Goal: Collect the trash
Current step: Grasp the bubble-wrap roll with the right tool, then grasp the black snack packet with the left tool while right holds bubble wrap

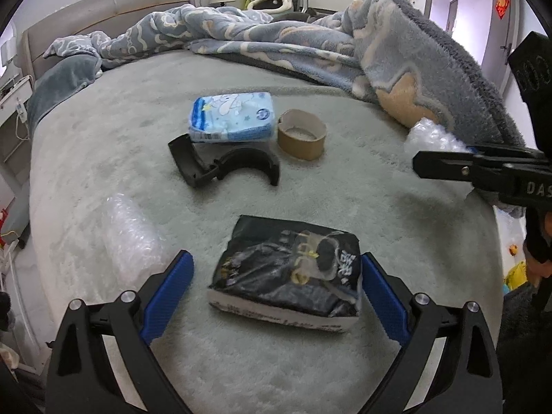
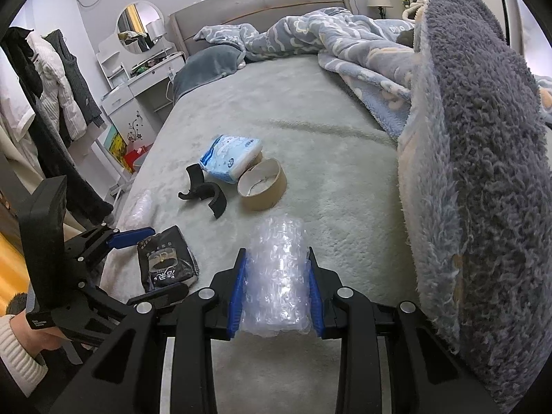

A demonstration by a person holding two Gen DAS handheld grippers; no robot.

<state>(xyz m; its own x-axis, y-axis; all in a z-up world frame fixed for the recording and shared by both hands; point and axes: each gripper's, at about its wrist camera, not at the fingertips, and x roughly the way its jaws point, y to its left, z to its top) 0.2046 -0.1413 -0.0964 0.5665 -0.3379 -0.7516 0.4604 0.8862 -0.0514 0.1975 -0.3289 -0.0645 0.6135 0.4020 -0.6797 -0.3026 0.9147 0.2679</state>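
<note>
A black tissue pack lies on the bed between the blue pads of my left gripper, which is open around it; the right pad is at its edge. It also shows in the right wrist view. My right gripper is shut on a clear bubble-wrap piece, seen at the right edge in the left wrist view. Farther off lie a blue-white tissue pack, a cardboard tape roll and a black curved plastic part.
Another bubble-wrap piece lies left of my left gripper. A rumpled blue-grey blanket rises close on the right. The grey bed cover spreads all around. A white dresser and hanging clothes stand left of the bed.
</note>
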